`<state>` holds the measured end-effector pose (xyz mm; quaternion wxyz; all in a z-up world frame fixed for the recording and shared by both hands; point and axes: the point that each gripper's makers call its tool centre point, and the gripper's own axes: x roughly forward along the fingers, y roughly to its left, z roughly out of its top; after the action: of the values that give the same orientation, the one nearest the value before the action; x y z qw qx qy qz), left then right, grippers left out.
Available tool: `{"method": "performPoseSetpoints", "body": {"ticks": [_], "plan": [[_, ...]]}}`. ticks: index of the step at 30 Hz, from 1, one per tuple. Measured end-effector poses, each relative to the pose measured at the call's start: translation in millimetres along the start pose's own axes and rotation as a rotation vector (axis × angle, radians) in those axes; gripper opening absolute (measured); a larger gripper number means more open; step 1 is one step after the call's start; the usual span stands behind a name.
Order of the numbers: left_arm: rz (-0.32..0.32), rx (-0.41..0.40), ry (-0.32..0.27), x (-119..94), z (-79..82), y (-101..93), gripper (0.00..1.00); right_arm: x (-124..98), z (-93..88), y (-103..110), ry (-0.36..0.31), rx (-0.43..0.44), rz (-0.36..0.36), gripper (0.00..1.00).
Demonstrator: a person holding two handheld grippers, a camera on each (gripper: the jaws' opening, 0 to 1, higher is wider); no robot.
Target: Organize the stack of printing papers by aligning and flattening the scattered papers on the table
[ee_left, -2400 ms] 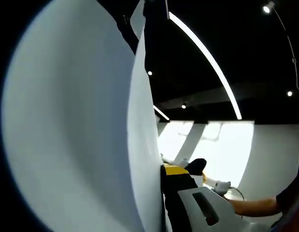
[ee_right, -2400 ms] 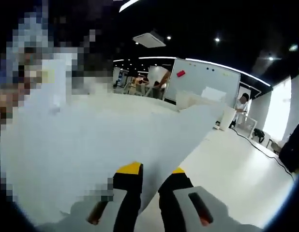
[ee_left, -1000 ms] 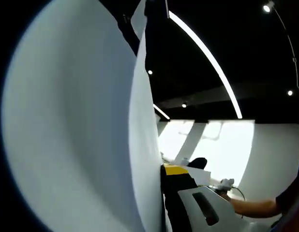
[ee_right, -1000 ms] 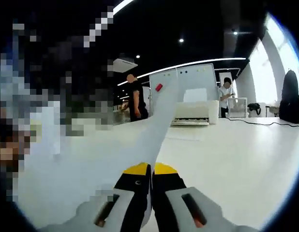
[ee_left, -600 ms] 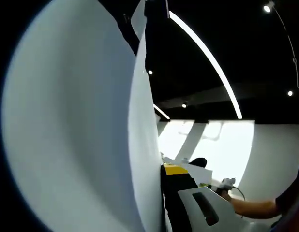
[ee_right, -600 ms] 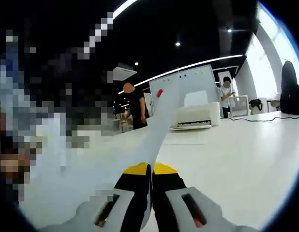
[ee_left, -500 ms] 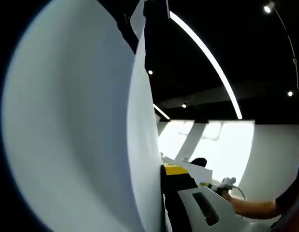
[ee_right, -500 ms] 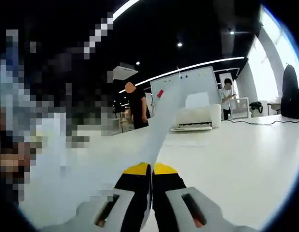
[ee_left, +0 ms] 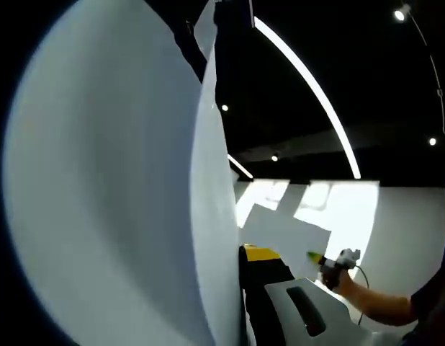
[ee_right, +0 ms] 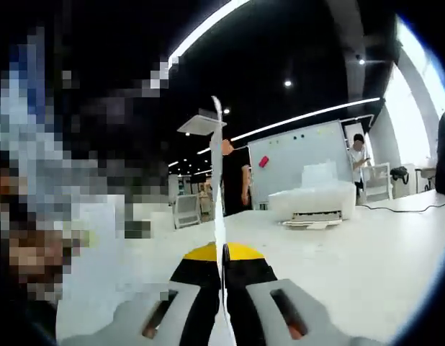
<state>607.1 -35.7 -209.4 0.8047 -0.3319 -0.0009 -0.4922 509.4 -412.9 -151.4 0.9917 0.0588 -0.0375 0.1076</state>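
White papers (ee_left: 107, 187) stand upright close to the lens in the left gripper view, with a curved edge down the middle. My left gripper (ee_left: 241, 254) is shut on their lower edge. Its yellow-tipped right finger (ee_left: 260, 254) shows and the other is hidden behind the paper. Farther right, a hand holds my right gripper (ee_left: 338, 264) with a single white sheet (ee_left: 280, 231) lifted in it. In the right gripper view, my right gripper (ee_right: 224, 252) is shut on that sheet (ee_right: 218, 173), which stands edge-on as a thin line above the white table (ee_right: 366, 245).
A white printer (ee_right: 312, 202) sits on the table ahead, with a whiteboard (ee_right: 302, 162) behind it. A person in black (ee_right: 237, 180) stands beyond the table and another person (ee_right: 359, 155) at the far right. A small cart (ee_right: 186, 209) stands at the back.
The right gripper has lifted and turned its sheet, now edge-on in its own view and broader and higher in the left gripper view. The left gripper and its papers have stayed put.
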Motion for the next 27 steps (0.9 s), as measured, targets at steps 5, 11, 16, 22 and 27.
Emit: {"method": "performPoseSetpoints", "body": {"ticks": [5,11,16,22,27], "plan": [[0.0,0.002,0.003,0,-0.6,-0.6,0.06,4,16.3,18,-0.038,0.028,0.038,0.0],[-0.001,0.002,0.0,0,0.0,-0.2,0.06,7,38.5,45,-0.111,0.094,0.107,0.0],[-0.001,0.002,-0.002,0,0.2,-0.7,0.06,12,48.0,65,-0.121,0.093,0.148,0.0],[-0.001,0.003,-0.004,0,0.6,-1.4,0.06,17,51.7,97,-0.113,0.065,0.206,0.0],[0.0,0.004,-0.003,0,0.4,-1.0,0.06,19,58.5,124,-0.127,0.066,0.264,0.0]]}}
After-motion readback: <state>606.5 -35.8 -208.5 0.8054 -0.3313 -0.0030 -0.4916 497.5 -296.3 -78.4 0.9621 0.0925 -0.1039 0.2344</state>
